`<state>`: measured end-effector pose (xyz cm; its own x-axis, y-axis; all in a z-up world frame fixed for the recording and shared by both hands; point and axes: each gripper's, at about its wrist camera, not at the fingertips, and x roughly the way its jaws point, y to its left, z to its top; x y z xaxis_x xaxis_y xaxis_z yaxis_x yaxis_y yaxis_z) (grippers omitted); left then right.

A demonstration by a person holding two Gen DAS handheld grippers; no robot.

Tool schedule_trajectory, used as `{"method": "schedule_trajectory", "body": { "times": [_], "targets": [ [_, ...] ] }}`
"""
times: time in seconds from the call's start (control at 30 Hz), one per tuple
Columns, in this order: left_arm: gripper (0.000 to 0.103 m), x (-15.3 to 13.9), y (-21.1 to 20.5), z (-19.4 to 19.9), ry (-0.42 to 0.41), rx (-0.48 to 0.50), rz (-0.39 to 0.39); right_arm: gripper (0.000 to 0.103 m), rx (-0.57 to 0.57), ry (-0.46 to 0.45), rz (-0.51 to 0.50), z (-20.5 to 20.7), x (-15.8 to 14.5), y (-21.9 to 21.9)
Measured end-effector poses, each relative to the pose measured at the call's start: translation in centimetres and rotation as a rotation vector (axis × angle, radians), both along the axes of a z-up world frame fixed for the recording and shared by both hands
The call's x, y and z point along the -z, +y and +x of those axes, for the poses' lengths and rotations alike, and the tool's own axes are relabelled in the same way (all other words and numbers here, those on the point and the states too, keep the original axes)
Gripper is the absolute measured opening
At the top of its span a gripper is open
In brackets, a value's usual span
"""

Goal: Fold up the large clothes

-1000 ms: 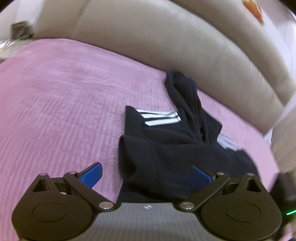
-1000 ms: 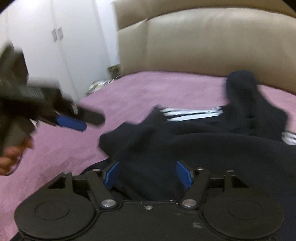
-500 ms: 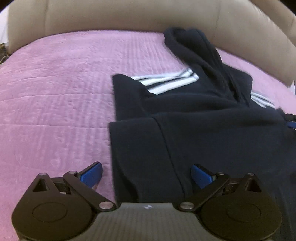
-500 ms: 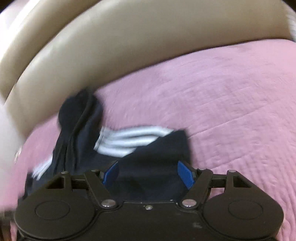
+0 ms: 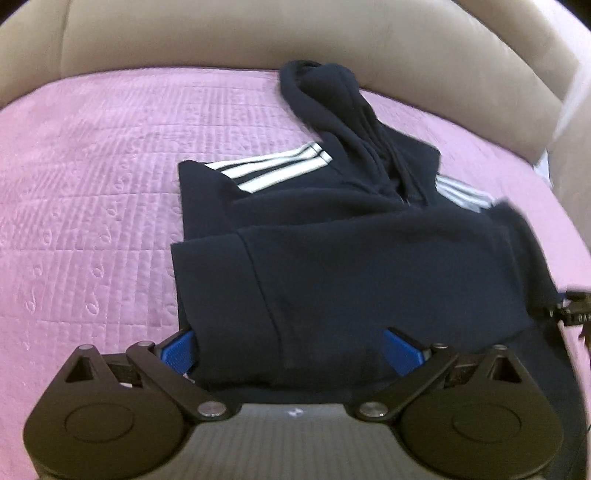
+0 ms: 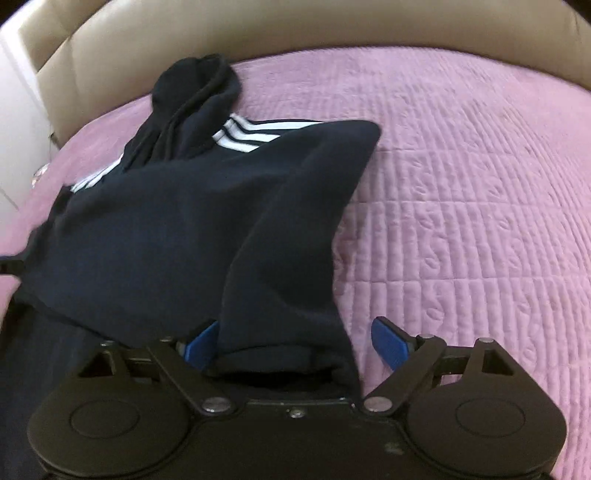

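A dark navy hoodie (image 5: 332,258) with white sleeve stripes lies on the purple bedspread (image 5: 92,184), partly folded, its hood toward the headboard. My left gripper (image 5: 291,350) is open, its blue pads wide apart on either side of the near folded edge. In the right wrist view the hoodie (image 6: 166,229) fills the left half, a folded sleeve running down between the fingers. My right gripper (image 6: 295,343) is open, and the cloth drapes over its left pad (image 6: 201,343). The right gripper's tip shows at the right edge of the left wrist view (image 5: 576,310).
A beige padded headboard (image 5: 258,33) runs along the far side of the bed. Quilted purple bedspread (image 6: 461,203) stretches to the right of the hoodie. A white wall or cabinet (image 6: 14,129) stands at the far left of the right wrist view.
Both grippers have swung around to face the headboard and come in low over the hoodie's near edge. The hoodie now lies flatter and more squared. Both stayed open.
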<state>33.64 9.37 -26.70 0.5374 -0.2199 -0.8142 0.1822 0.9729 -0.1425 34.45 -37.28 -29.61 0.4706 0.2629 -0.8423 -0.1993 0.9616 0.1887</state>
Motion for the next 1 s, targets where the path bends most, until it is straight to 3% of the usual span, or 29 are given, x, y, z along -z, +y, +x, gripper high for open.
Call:
{"method": "schedule_trajectory", "body": {
  "times": [0.03, 0.13, 0.2, 0.27, 0.4, 0.5, 0.6, 0.67, 0.7, 0.77, 1.0],
  "targets": [
    [0.103, -0.3, 0.3, 0.4, 0.004, -0.012, -0.025, 0.102, 0.003, -0.014, -0.021, -0.2, -1.1, 0.6],
    [0.103, -1.4, 1.3, 2.6, 0.011, -0.040, -0.083, 0.102, -0.028, -0.170, -0.134, -0.9, -5.1, 3.5],
    [0.103, -2.2, 1.6, 4.6, 0.006, -0.047, -0.086, 0.102, -0.056, -0.260, -0.224, -1.1, -7.0, 6.1],
    [0.103, -3.3, 1.7, 6.9, -0.005, -0.046, -0.076, 0.102, -0.102, -0.286, -0.223, -0.6, -7.5, 8.8],
    [0.103, -5.2, 0.6, 13.0, -0.064, -0.028, -0.103, 0.102, -0.231, -0.218, -0.115, 1.3, -6.1, 15.5],
    [0.103, -5.9, -1.0, 18.3, -0.099, -0.017, -0.163, 0.102, -0.240, -0.197, -0.117, 2.4, -3.9, 19.7],
    [0.103, -5.4, -3.0, 24.1, -0.091, -0.022, -0.171, 0.103, -0.265, -0.110, -0.138, 3.1, -0.2, 21.8],
    [0.103, -4.4, -4.0, 27.8, -0.072, -0.060, -0.169, 0.103, -0.318, -0.260, -0.219, 0.8, 1.0, 22.8],
    [0.103, -3.9, -4.4, 29.3, -0.058, -0.070, -0.168, 0.103, -0.303, -0.287, -0.212, 0.3, 1.5, 22.7],
    [0.102, -2.9, -5.1, 31.7, -0.040, -0.076, -0.152, 0.103, -0.274, -0.295, -0.163, 0.0, 1.7, 22.0],
    [0.103, 1.5, -8.0, 36.0, -0.016, -0.045, -0.031, 0.103, -0.266, -0.210, -0.191, 1.7, 1.3, 23.1]
  ]
}}
